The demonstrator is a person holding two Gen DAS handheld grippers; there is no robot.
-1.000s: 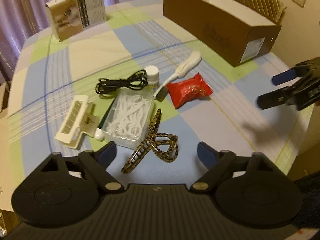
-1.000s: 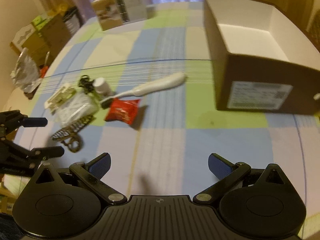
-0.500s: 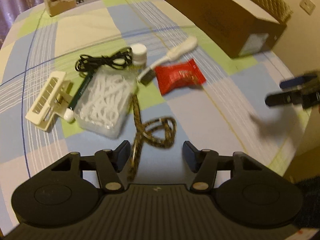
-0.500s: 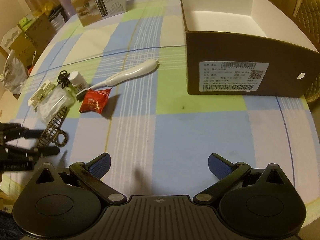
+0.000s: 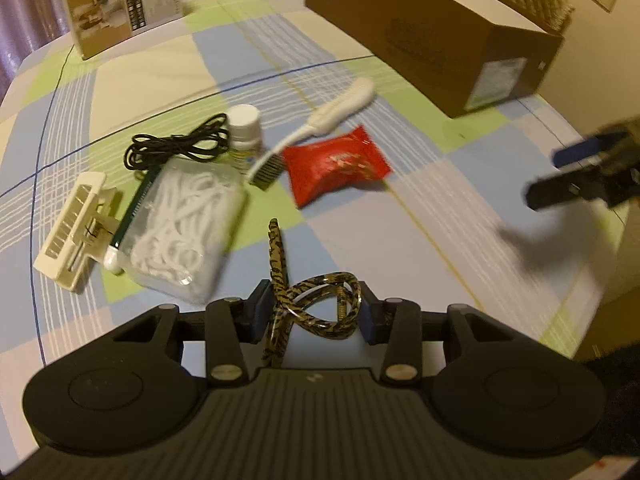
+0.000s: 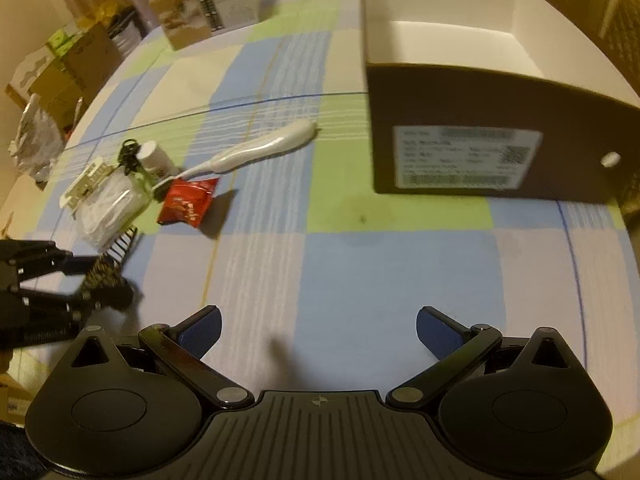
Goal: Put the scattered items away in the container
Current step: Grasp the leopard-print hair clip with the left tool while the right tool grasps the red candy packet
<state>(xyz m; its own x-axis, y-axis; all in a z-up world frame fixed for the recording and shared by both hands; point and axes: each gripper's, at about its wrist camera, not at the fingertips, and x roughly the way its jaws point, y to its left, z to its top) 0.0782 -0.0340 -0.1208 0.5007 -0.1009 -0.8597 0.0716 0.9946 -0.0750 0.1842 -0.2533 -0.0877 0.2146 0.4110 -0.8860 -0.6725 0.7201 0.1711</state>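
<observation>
Left hand-held gripper (image 5: 312,312) has been closed onto the tortoiseshell plastic hair clip (image 5: 308,304) since earlier | clip held near counter's (image 6: 400,272) front edge | right hand-held gripper (image 6: 318,330) spread wide, empty

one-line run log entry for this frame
left gripper: shut on hair clip | right gripper: open, holding nothing | brown box: nothing inside yet

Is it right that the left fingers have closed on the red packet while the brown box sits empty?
Not quite. The left wrist view shows the left gripper closed on the tortoiseshell hair clip, not the red packet, which lies on the tablecloth. What the right wrist view shows of the brown box does look empty.
</observation>
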